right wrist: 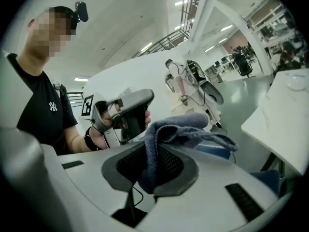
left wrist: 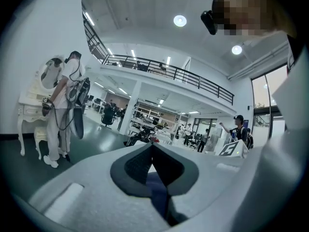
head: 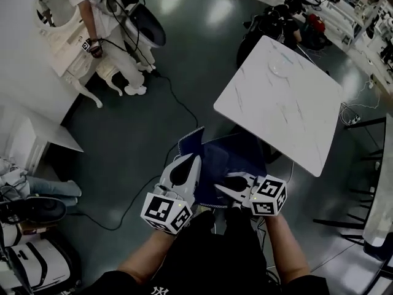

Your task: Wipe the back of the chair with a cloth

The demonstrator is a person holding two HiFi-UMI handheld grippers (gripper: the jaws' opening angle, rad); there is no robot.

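the right gripper (right wrist: 155, 154) pinches a soft, nubby grey-blue cloth (right wrist: 189, 124) over the navy fabric chair (head: 230, 155), the left gripper (left wrist: 152, 151) pressed shut alongside, a white marbled square table (head: 282, 103) overlapping the chair's far side.

The chair (head: 233, 155) is set before the table (head: 288, 97), apparently partly under it. The left gripper (head: 188, 162) and right gripper (head: 218, 188) are held abreast above it, the cloth (right wrist: 188, 124) between the right jaws.

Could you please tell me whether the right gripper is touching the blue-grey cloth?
Touching. The right gripper view shows the right gripper with its jaws closed on a fold of the blue-grey fabric cloth.
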